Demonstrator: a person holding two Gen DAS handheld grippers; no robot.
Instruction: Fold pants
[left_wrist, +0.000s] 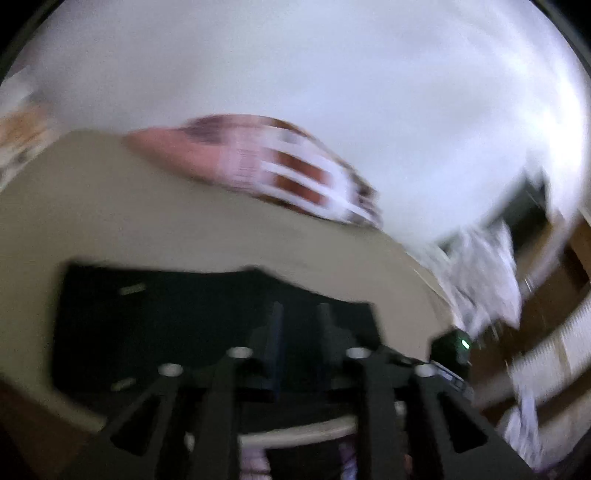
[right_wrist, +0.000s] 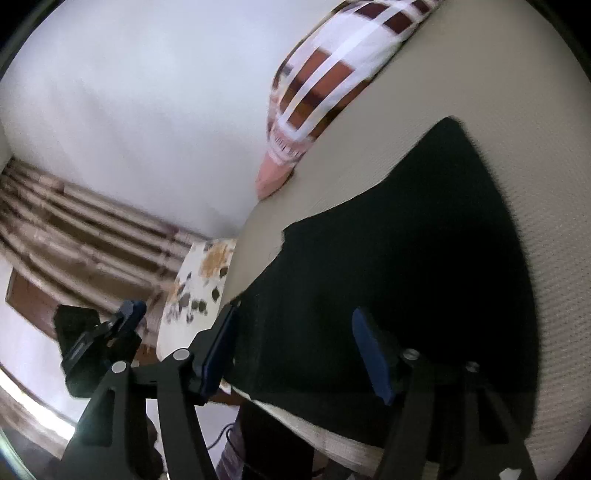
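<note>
The black pants (left_wrist: 166, 314) (right_wrist: 406, 240) lie flat on a beige bed (left_wrist: 147, 206) (right_wrist: 369, 147), reaching to its near edge. In the blurred left wrist view my left gripper (left_wrist: 300, 308) hovers over the pants with a narrow gap between its fingers and no cloth pinched in it. My right gripper (right_wrist: 294, 312) stands open and wide over the pants' near edge, its blue pads (right_wrist: 371, 350) clear of the fabric. In the right wrist view the left gripper (right_wrist: 131, 310) shows off the bed's left side.
A brown-and-white checked pillow (left_wrist: 288, 166) (right_wrist: 332, 74) lies at the bed's far edge against a white wall (right_wrist: 129, 110). A spotted cloth (right_wrist: 199, 280) and striped curtains (right_wrist: 74, 221) are to the left. White cloth (left_wrist: 487, 273) hangs at the right.
</note>
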